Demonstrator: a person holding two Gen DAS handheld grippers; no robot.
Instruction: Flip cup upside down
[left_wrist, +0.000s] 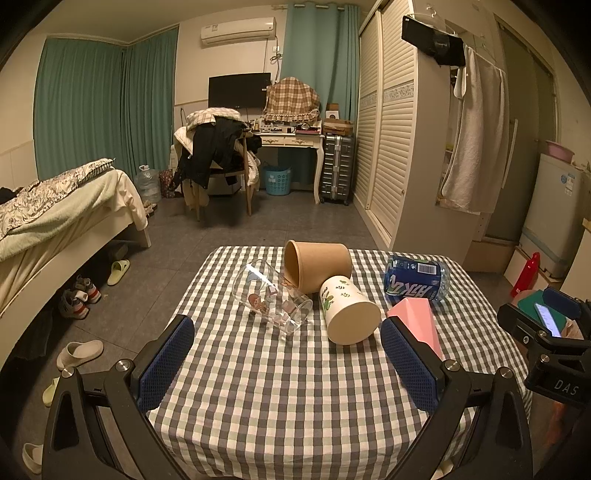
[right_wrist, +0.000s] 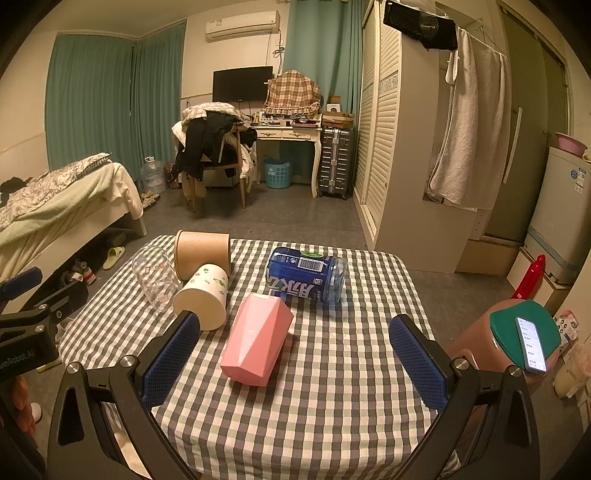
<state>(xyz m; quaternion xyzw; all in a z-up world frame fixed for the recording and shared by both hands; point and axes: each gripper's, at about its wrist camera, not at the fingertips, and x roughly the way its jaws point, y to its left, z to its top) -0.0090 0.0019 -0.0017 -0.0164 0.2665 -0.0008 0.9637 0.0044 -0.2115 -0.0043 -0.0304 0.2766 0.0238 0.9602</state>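
Note:
Several cups lie on their sides on the checked tablecloth (left_wrist: 280, 387): a clear glass cup with a cartoon print (left_wrist: 271, 301), a brown paper cup (left_wrist: 316, 264), a white paper cup with green leaves (left_wrist: 349, 312) and a pink faceted cup (left_wrist: 417, 317). My left gripper (left_wrist: 288, 354) is open and empty, near the table's front, short of the glass and white cups. In the right wrist view the pink cup (right_wrist: 256, 341) lies just ahead of my open, empty right gripper (right_wrist: 295, 354); the white cup (right_wrist: 203, 297), brown cup (right_wrist: 201, 253) and glass cup (right_wrist: 155, 280) lie to its left.
A blue-labelled plastic bottle (right_wrist: 306, 275) lies on its side at the table's far right. A stool with a green top and a phone (right_wrist: 528, 338) stands right of the table, with a red bottle (right_wrist: 530, 277) on the floor. A bed (left_wrist: 55, 221) is at left.

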